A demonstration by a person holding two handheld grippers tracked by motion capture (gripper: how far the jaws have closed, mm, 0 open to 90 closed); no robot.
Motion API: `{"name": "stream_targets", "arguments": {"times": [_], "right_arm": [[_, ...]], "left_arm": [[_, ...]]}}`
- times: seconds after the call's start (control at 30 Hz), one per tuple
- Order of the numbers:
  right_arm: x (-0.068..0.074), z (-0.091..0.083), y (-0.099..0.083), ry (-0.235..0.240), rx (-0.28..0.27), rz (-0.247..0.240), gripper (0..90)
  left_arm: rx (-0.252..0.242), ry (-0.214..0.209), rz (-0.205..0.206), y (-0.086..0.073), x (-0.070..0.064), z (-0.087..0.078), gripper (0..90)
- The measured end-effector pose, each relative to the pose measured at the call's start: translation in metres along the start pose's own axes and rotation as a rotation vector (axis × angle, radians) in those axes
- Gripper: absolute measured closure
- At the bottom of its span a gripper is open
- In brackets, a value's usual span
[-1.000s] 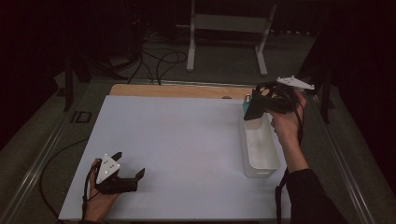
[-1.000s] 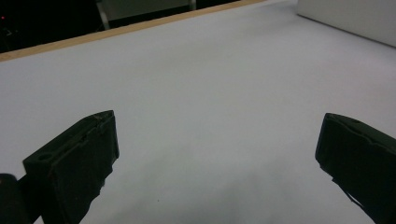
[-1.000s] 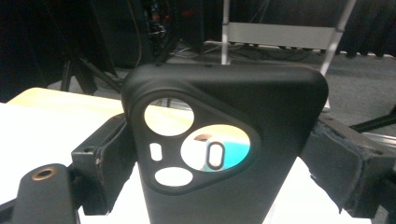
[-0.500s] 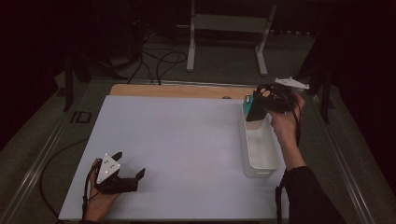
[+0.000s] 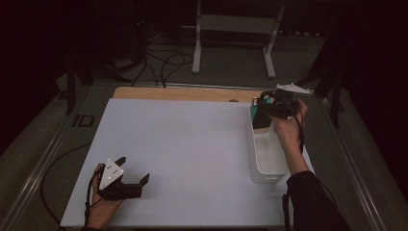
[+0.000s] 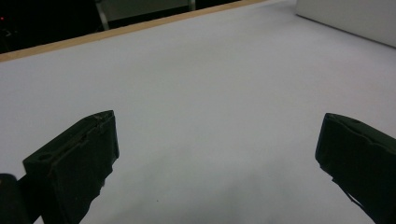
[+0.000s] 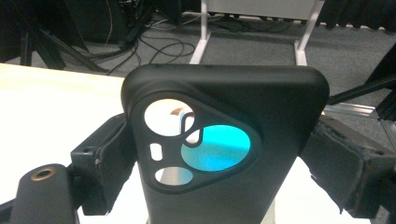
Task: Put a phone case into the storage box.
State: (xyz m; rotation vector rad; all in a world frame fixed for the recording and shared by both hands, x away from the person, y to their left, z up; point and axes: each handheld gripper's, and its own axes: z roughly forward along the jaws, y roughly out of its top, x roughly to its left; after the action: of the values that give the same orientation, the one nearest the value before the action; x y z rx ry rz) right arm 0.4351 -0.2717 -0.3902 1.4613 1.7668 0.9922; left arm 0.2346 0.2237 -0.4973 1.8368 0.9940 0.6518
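The right gripper [image 5: 262, 111] holds a black phone case [image 7: 224, 149] between its two jaws, upright, above the far end of the white plastic bin [image 5: 267, 161] at the right side of the white table [image 5: 183, 144]. The camera cutout of the case faces the right gripper view. The left gripper [image 5: 131, 178] rests on the table near the front left corner, with its jaws wide apart and nothing between them.

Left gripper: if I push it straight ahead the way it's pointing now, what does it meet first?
Probably nothing soon. The left gripper is open, and bare white table lies ahead between its fingers. The white bin sits far off toward the upper right, seemingly just off that line, though depth is hard to judge.
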Motion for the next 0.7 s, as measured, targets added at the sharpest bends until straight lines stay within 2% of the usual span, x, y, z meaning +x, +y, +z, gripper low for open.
{"name": "stream_targets", "arguments": {"times": [0.3, 0.7], "right_arm": [[0.002, 0.011, -0.006, -0.01, 0.031, 0.0, 13.9], [0.002, 0.028, -0.015, -0.043, 0.085, 0.027, 13.7]], "left_arm": [[0.0, -0.001, 0.001, 0.0, 0.0, 0.0, 0.0], [-0.001, -0.001, 0.0, 0.0, 0.0, 0.0, 0.0]]}}
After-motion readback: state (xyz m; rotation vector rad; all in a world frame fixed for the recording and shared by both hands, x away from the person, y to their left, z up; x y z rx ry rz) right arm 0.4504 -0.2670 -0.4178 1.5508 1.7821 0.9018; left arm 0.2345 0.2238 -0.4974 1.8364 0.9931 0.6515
